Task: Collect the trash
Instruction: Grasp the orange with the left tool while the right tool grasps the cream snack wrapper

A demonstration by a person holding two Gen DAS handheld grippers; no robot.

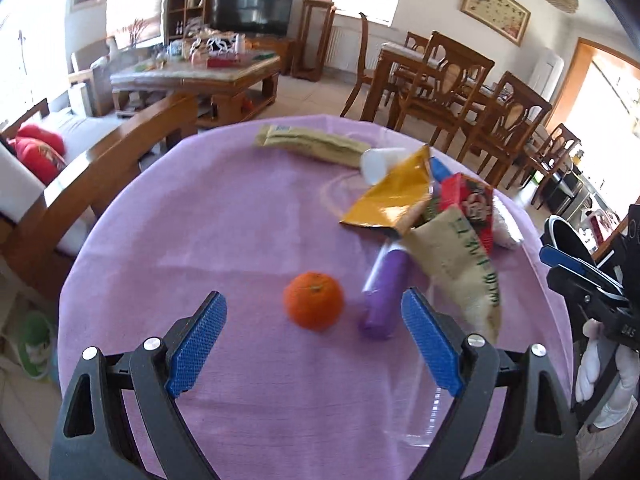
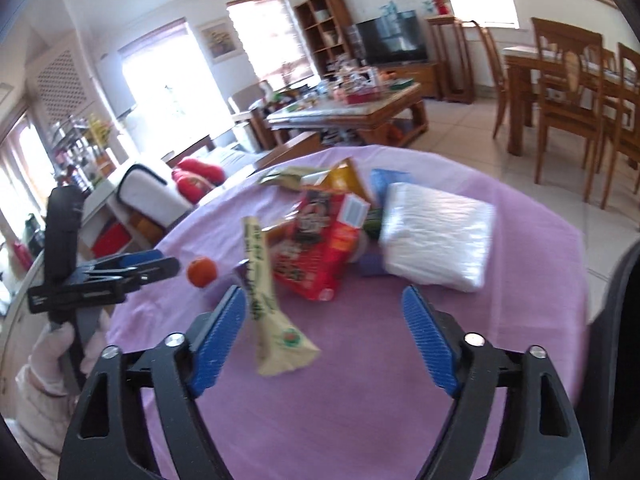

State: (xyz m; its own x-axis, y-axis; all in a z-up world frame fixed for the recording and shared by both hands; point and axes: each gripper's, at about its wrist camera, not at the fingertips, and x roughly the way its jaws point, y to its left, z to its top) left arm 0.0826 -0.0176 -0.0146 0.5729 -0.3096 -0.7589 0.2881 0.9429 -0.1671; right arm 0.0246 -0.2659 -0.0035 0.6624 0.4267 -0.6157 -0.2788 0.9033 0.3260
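left claw (image 1: pixel 314 350) spread wide over the purple worktop (image 1: pixel 224 216), nothing in it, orange (image 1: pixel 314 300) just ahead, right claw (image 2: pixel 324 336) also gaping, empty, trash pile of wrappers (image 2: pixel 316 240) and white pack (image 2: pixel 436 236) mid-worktop beyond it

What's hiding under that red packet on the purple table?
Under the red packet lie a tan wrapper and the end of a purple tube. Whatever else it covers is hidden.
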